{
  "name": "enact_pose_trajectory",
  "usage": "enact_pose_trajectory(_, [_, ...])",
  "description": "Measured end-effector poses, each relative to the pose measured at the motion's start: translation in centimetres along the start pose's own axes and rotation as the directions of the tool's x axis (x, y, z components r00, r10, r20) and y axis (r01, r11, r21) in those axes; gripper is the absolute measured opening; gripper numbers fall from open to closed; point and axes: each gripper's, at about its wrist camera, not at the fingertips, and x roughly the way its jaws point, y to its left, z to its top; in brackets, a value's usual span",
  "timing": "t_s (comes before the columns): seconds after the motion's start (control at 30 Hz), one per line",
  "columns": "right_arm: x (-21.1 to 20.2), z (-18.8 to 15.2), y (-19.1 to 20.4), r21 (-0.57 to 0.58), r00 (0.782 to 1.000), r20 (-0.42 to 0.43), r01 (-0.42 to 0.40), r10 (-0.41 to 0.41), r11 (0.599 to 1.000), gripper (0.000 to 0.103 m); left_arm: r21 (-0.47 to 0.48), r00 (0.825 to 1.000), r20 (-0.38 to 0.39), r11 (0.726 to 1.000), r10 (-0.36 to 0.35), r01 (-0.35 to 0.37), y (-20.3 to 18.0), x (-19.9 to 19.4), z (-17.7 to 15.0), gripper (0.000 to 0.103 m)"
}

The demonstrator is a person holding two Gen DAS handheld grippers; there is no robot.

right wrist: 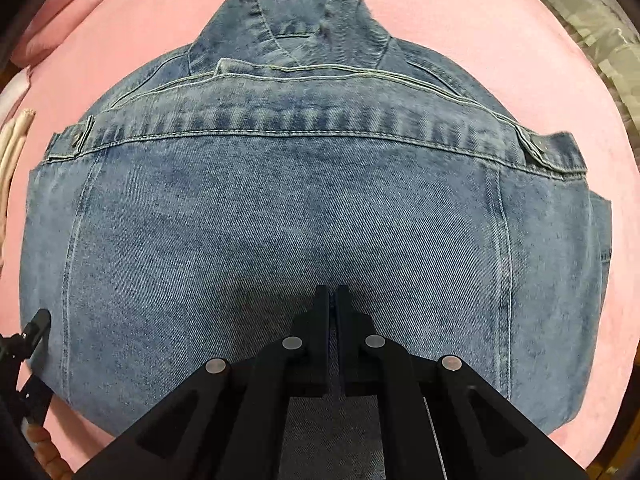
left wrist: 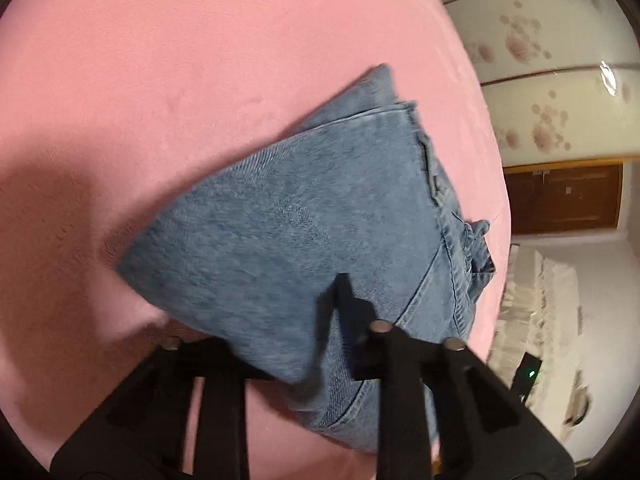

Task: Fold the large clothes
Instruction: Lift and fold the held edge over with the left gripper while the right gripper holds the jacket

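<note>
A folded blue denim jacket (right wrist: 304,232) is spread on a pink plush bed cover (right wrist: 500,40), its collar at the far end and its buttoned waistband tabs turned up across the middle.

At the jacket's left edge, the black left gripper (left wrist: 332,316) is seen from its own camera with its fingers (left wrist: 344,300) drawn nearly together over the near corner of the folded denim. One finger lies plainly on top of the fabric; the other is hidden beneath the fold, so the layer appears to be clamped between them. In the right wrist view the same gripper shows as a dark tip at the jacket's lower left edge, with a bit of a hand below it.

Toward the jacket's near middle, the black right gripper (right wrist: 332,300) points down at the back panel. Its fingers (right wrist: 320,320) are pressed together with only a thin slit between them, their tips resting on the denim. Whether any cloth is pinched there cannot be told.

Past the jacket's right side, beyond the bed edge, a flower-patterned wall panel (left wrist: 540,60) and a brown wooden door (left wrist: 564,196) are visible.
</note>
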Motion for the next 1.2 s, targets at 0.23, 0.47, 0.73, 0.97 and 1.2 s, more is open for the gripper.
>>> enact_pose_trajectory(0.23, [-0.8, -2.0, 0.2, 0.025, 0.999, 0.047, 0.022, -0.023, 0.999, 0.003, 0.270, 0.991, 0.129, 0.963, -0.033, -0.003, -5.1, -3.6, -1.7, 0.007])
enact_pose_trajectory(0.47, [-1.6, -4.6, -0.3, 0.036, 0.997, 0.072, 0.026, -0.028, 0.999, 0.003, 0.448, 0.983, 0.179, 0.893, -0.043, -0.042, -9.8, -5.7, -3.1, 0.007])
enact_pose_trajectory(0.73, [-1.6, -6.2, -2.4, 0.060, 0.995, 0.086, -0.059, 0.054, 0.996, 0.003, 0.605, 0.962, 0.255, 0.793, -0.100, -0.078, -15.7, -8.3, -7.6, 0.006])
enact_pose_trajectory(0.97, [-1.1, -7.7, -6.3, 0.026, 0.958, 0.117, -0.266, 0.261, 0.964, 0.003, 0.792, 0.946, 0.255, 0.604, -0.201, -0.085, -23.2, -9.6, -15.9, 0.006])
enact_pose_trajectory(1.2, [3.4, -8.4, -16.0, 0.181, 0.655, 0.104, -0.753, 0.749, 0.633, 0.000, 0.905, 0.961, 0.192, 0.415, -0.199, -0.095, -28.8, -7.0, -26.7, 0.005])
